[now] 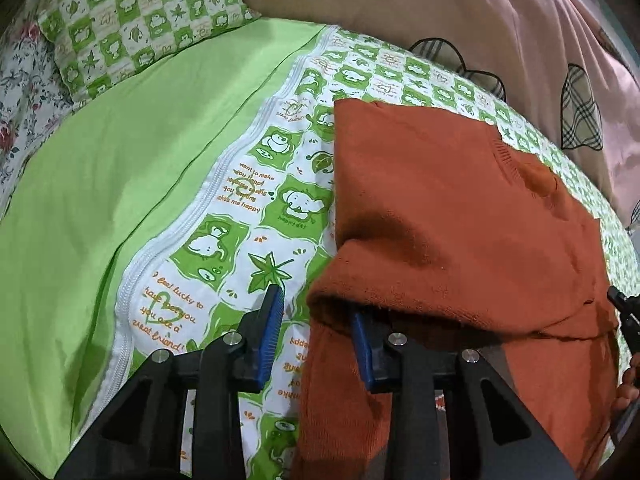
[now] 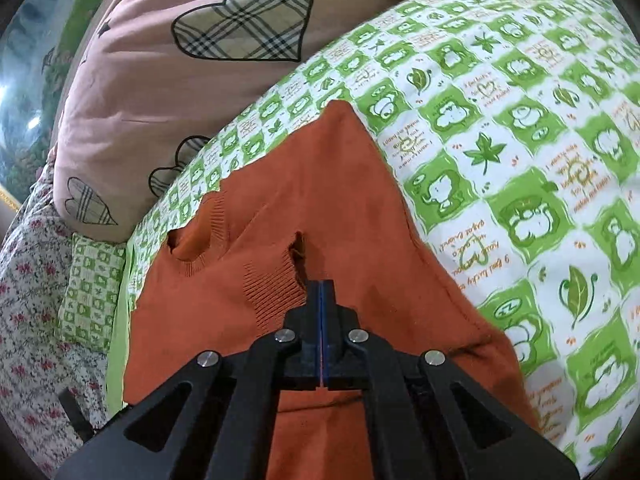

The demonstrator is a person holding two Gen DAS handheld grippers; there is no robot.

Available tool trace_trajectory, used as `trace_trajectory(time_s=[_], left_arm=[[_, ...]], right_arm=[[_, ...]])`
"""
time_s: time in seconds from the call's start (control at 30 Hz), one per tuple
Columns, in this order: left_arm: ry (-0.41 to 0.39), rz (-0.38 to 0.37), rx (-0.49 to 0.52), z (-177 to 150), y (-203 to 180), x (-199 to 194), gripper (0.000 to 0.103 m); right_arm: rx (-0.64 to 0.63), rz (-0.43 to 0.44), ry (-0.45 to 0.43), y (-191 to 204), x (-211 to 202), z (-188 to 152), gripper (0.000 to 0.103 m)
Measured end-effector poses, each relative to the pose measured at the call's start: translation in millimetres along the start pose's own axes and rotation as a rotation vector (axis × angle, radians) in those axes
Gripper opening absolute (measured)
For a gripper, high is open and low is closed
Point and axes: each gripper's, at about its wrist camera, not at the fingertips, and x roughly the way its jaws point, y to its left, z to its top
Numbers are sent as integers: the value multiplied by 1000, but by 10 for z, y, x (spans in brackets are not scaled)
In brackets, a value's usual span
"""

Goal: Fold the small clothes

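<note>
A rust-orange knit garment (image 1: pixel 452 216) lies on the green-and-white patterned bedspread (image 1: pixel 240 216), partly folded. My left gripper (image 1: pixel 316 308) is open at the garment's near left edge; its right finger (image 1: pixel 362 344) is under a raised fold of the cloth, its left finger (image 1: pixel 272 320) is over the bedspread. In the right wrist view the same garment (image 2: pixel 320 200) fills the middle, with ribbed edges showing. My right gripper (image 2: pixel 322 282) is shut, with a thin line of orange cloth pinched between its pads.
A plain green sheet (image 1: pixel 100 208) lies left of the bedspread. A checked pillow (image 1: pixel 140 20) and a floral cloth (image 1: pixel 24 80) are at the far left. A pink quilt with plaid hearts (image 2: pixel 180 80) is bunched behind the garment.
</note>
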Motion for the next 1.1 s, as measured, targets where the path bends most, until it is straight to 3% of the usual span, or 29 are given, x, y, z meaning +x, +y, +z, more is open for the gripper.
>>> trace_trajectory(time_s=[0.27, 0.47, 0.5, 0.53, 0.6, 0.63, 0.7, 0.77, 0.9, 0.97, 1.03, 1.1], left_arm=[[8, -9, 1, -4, 8, 18, 33], [20, -23, -10, 10, 27, 40, 34], [22, -26, -13, 11, 27, 42, 34], [23, -28, -16, 13, 28, 45, 34], [26, -32, -22, 15, 29, 41, 34], [28, -36, -26, 18, 36, 41, 34], [33, -45, -36, 20, 50, 49, 35], [38, -48, -39, 28, 53, 58, 35], [38, -45, -31, 31, 16, 67, 37], [40, -45, -18, 48, -25, 91, 37], [42, -38, -6, 69, -72, 108, 37], [36, -34, 7, 99, -117, 93, 35]], right_arm=[[13, 46, 122, 104, 377, -108, 2], [56, 162, 93, 97, 289, -133, 4], [72, 182, 96, 74, 272, -121, 15], [72, 196, 98, 76, 276, -108, 38], [71, 237, 95, 81, 234, -99, 68], [55, 230, 77, 113, 192, -100, 68], [-21, 176, 33, 194, 106, -99, 68], [-63, 38, 75, 238, 186, -62, 68], [-41, 32, 138, 198, 426, 16, 68], [-80, 12, 154, 283, 540, 48, 63], [-141, 10, 196, 394, 672, 70, 9], [-155, 43, 191, 457, 606, 87, 9]])
